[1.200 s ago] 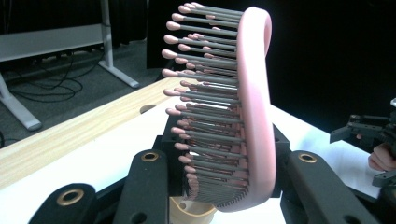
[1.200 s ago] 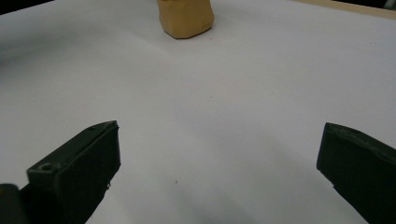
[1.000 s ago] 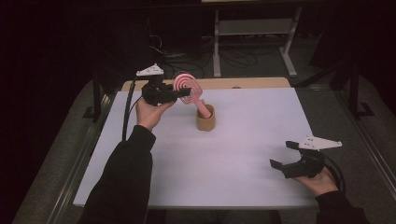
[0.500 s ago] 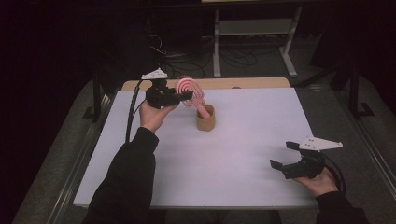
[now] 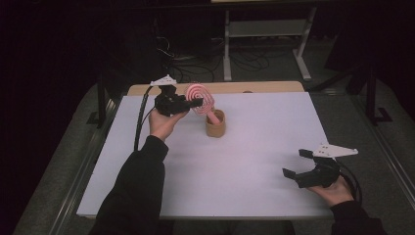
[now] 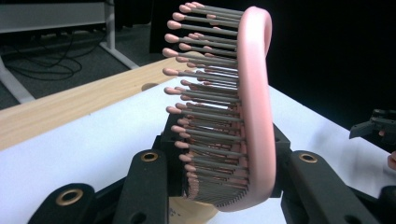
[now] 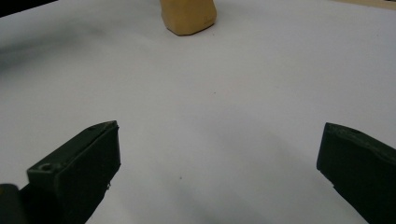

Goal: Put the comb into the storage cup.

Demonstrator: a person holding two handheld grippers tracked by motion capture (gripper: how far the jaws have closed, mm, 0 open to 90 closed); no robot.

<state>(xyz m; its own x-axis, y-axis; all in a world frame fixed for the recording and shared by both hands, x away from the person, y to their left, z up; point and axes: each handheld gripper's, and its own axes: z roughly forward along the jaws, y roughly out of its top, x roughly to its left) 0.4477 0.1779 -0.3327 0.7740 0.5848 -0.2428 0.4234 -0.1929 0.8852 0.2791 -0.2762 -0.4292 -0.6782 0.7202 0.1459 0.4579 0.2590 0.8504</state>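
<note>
White tabletop (image 5: 244, 161) – tan cup (image 5: 215, 125) on it – dark room.

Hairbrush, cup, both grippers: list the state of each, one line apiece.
hairbrush: tilted, handle down in the cup, head clamped at its edges by the left gripper.
cup: upright on the white table, holding the brush handle.
left gripper: shut on the hairbrush head.
right gripper: open, holding nothing, low over the table's near right part.
</note>
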